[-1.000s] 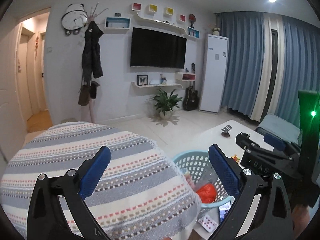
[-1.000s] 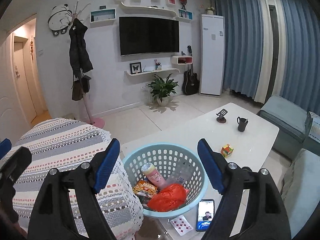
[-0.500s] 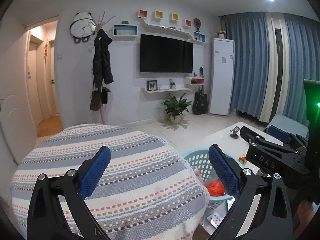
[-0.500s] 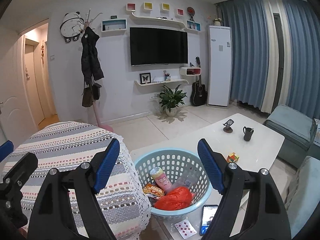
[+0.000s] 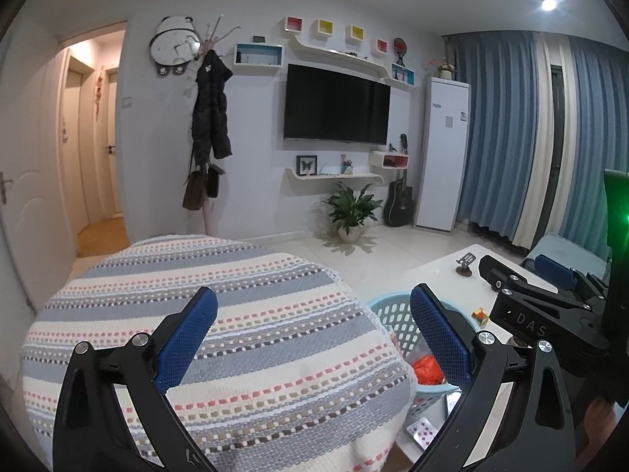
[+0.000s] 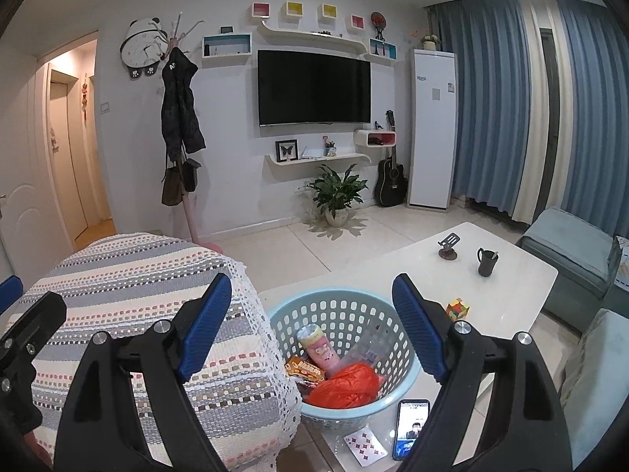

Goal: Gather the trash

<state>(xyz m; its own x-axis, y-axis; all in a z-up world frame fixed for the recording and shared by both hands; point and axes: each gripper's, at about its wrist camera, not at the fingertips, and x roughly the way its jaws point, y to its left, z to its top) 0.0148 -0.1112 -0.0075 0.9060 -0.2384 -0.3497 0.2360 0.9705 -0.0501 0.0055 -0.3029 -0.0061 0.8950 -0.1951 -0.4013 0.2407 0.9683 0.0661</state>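
Right tongs [image 6: 310, 299]: jaws spread wide, they have just been opening a bit more, nothing between the pads. They hang above the near rim of the light blue basket [image 6: 409, 369]. Left tongs [image 5: 314, 314]: also spread, empty, over the striped knit cover [image 5: 220, 338] with the basket at their right pad.

Edges: basket sits at the near corner of the white bench [image 6: 511, 275], its left wall right against the lace hem of the striped cover. Phone [image 6: 411, 424] and a playing card [image 6: 363, 446] lie on the bench just in front of the basket. Far half of the bench is mostly open: a colour cube [image 6: 457, 308] near the basket, a black mug [image 6: 486, 261] and a small stand [image 6: 448, 247] further back. Open floor beyond towards the TV wall.

Trash in the basket: crumpled orange-red bag [image 6: 346, 387] in front, pink tube-shaped can [image 6: 318, 350] leaning behind it, orange snack packet [image 6: 302, 367] to the left, something clear plastic to the right, too unclear to name.
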